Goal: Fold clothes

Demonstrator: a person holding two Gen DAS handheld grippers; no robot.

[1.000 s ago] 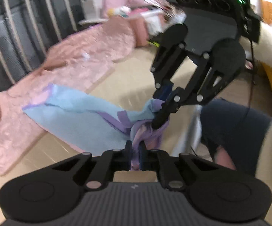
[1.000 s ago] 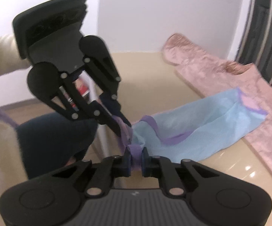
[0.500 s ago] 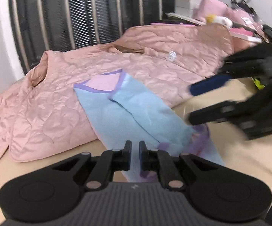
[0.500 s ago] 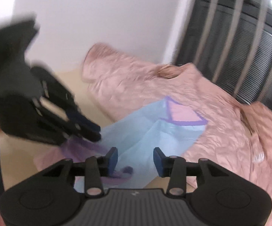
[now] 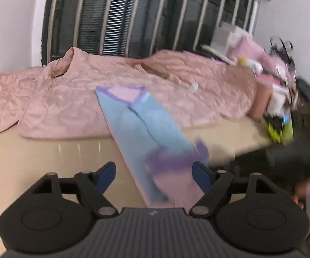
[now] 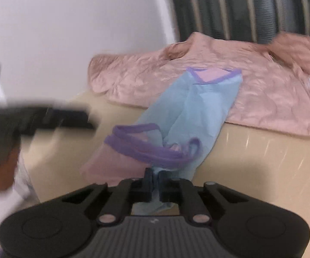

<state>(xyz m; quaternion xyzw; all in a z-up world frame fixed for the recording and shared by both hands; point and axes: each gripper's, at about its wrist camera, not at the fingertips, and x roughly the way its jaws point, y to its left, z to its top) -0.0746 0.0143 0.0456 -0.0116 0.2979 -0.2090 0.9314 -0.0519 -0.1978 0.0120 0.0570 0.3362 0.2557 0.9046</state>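
A light blue garment with purple trim and pink lining (image 5: 146,126) lies lengthwise on the beige table, its far end resting on a pink quilted jacket (image 5: 73,99). My left gripper (image 5: 154,175) is open, its blue-padded fingers either side of the garment's near end, holding nothing. In the right wrist view the same garment (image 6: 195,105) runs away from me, and my right gripper (image 6: 154,177) is shut on its near blue edge. The left gripper shows there as a dark blur (image 6: 47,116) at the left.
The pink quilted jacket (image 6: 262,90) is spread across the back of the table under a barred window (image 5: 133,17). A pile of boxes and pink items (image 5: 268,68) stands at the far right. The beige tabletop (image 5: 37,157) shows in front of the jacket.
Both grippers let go of the bunched purple end they held together. The garment now lies on the table; my left gripper opened wide, and my right gripper opened, then shut on the near edge.
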